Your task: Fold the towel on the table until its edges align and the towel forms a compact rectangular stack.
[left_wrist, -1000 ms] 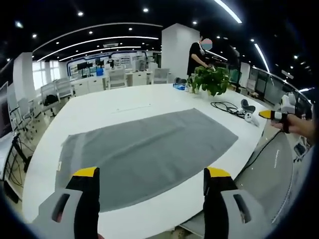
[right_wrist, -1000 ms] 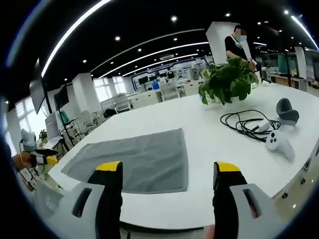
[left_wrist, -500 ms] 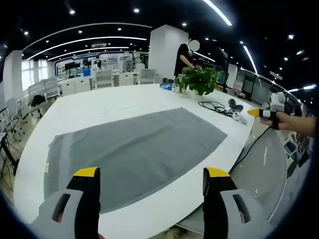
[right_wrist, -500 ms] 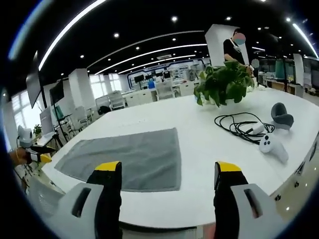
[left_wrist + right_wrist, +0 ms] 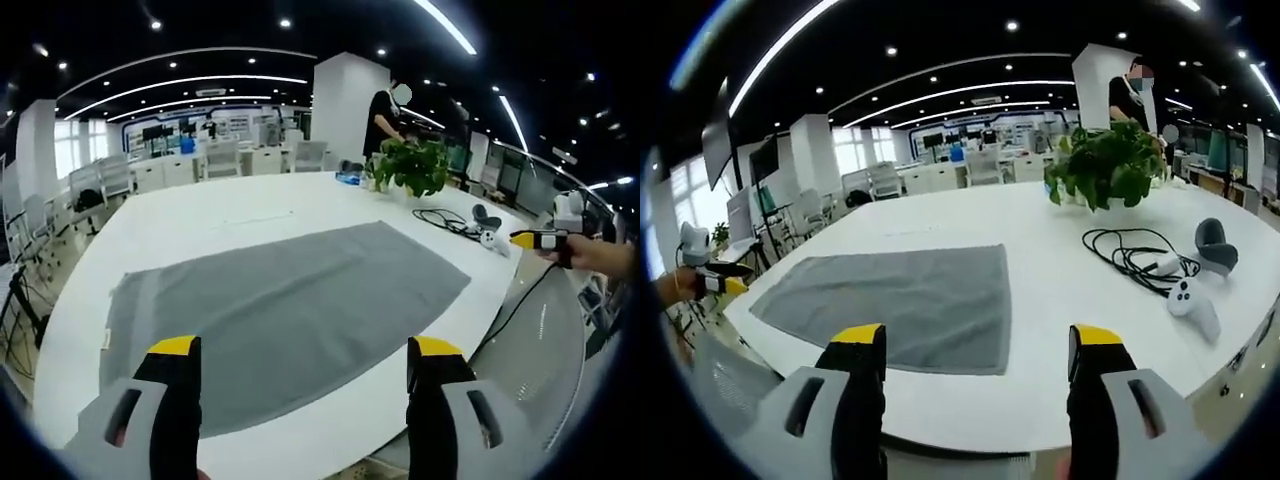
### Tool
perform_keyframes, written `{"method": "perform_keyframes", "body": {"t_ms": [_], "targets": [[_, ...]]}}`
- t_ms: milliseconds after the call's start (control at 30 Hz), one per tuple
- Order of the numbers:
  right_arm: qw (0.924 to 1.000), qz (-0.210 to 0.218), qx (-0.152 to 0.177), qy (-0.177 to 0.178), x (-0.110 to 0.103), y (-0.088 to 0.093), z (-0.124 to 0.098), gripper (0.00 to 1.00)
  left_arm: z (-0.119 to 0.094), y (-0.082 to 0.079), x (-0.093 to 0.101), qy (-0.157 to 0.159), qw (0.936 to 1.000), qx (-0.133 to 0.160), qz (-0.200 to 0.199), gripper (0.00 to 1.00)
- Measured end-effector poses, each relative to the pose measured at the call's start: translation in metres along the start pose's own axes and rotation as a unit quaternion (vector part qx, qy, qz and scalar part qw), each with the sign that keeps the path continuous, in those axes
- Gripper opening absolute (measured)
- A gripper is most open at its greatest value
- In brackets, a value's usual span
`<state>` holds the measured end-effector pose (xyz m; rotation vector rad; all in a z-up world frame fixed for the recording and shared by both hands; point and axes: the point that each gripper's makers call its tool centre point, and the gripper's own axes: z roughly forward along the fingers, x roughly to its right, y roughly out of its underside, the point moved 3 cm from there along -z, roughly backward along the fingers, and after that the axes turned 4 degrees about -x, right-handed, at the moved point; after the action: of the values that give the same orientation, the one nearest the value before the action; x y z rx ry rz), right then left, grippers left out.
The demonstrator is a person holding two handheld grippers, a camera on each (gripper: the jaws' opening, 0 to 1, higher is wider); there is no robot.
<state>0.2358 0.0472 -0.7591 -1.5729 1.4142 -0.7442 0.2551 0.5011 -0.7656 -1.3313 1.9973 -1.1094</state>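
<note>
Your flat grey rectangular towel (image 5: 285, 315) lies spread, unfolded, on the white tabletop (image 5: 200, 220). Your left hand-held gripper (image 5: 300, 350) and right hand-held gripper (image 5: 978, 335) hover with jaws wide apart, empty. The white object (image 5: 1192, 305) beside the black cable (image 5: 1130, 262) looks like a controller.

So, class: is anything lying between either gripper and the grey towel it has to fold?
Nothing visible. Bare table separates the right gripper from the towel; the cable and controller lie off to the side.

No legible text anywhere.
</note>
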Motion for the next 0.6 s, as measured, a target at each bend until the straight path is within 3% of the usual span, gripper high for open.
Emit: {"method": "perform_keyframes", "body": {"t_ms": [67,200,267,367,400,433,467,533,600], "targets": [[1.0000,0.006,0.004,-0.002,0.000,-0.001,-0.001,0.74,-0.002,0.004,0.001,-0.016,0.9996,-0.016,-0.016,0.87],[0.9999,0.006,0.004,-0.014,-0.002,-0.001,0.001,0.74,0.003,0.006,0.004,-0.027,0.9992,-0.005,-0.031,0.86],[0.9994,0.024,0.004,-0.024,-0.003,-0.002,0.001,0.73,0.011,0.014,0.011,-0.018,0.9983,-0.035,-0.043,0.86],[0.9990,0.028,0.010,-0.033,-0.003,-0.004,0.003,0.73,0.023,0.010,0.016,-0.035,0.9989,-0.017,-0.024,0.86],[0.9989,0.031,0.010,-0.034,-0.003,-0.004,0.003,0.72,0.028,0.012,0.015,-0.041,0.9985,-0.023,-0.029,0.86],[0.9984,0.042,0.008,-0.037,-0.002,-0.004,0.003,0.73,0.030,0.019,0.017,-0.050,0.9955,-0.055,-0.059,0.86],[0.9974,0.056,0.006,-0.045,-0.002,-0.004,0.003,0.73,0.032,0.017,0.020,-0.050,0.9952,-0.054,-0.065,0.86],[0.9961,0.069,0.014,-0.053,0.002,-0.005,0.004,0.72,0.038,0.003,0.022,-0.057,0.9964,-0.016,-0.060,0.86],[0.9916,0.107,0.018,-0.070,0.006,-0.009,0.006,0.70,0.045,0.002,0.027,-0.052,0.9964,-0.027,-0.062,0.86]]}}
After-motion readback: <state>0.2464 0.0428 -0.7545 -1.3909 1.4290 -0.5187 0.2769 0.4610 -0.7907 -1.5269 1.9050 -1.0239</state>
